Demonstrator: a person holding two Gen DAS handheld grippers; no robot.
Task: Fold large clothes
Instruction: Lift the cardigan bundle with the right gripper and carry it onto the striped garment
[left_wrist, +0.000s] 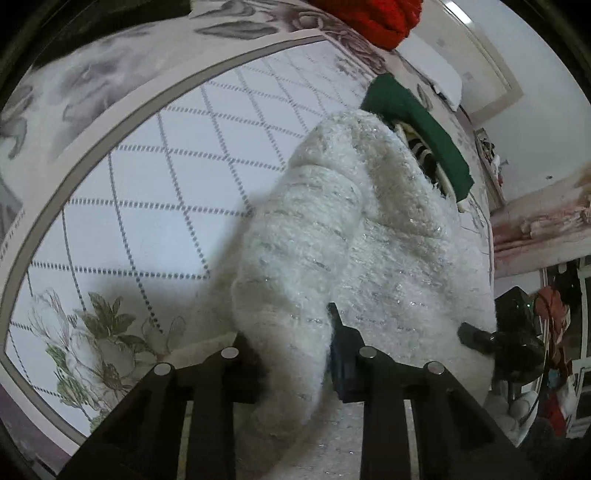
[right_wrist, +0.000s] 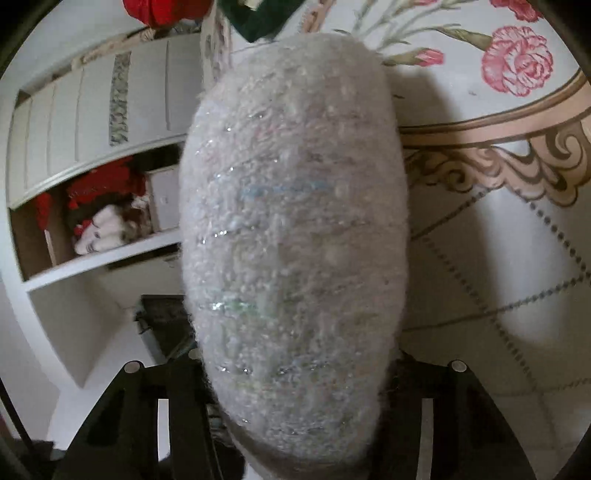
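A fluffy white sweater (left_wrist: 362, 236) with glittery threads lies on the bed's floral quilt (left_wrist: 155, 177). My left gripper (left_wrist: 295, 354) is shut on a fold of the white sweater and holds it just above the quilt. In the right wrist view the same white sweater (right_wrist: 295, 229) fills the middle as a raised bulge. My right gripper (right_wrist: 295, 387) is shut on the sweater; its fingertips are hidden in the fabric. The right gripper also shows in the left wrist view (left_wrist: 480, 338) at the sweater's far edge.
A green garment (left_wrist: 417, 129) over a striped one lies past the sweater. A red garment (left_wrist: 373, 18) lies at the head of the bed. Open shelves with red clothes (right_wrist: 96, 206) stand beside the bed. The quilt's flower border (right_wrist: 517, 62) runs to the right.
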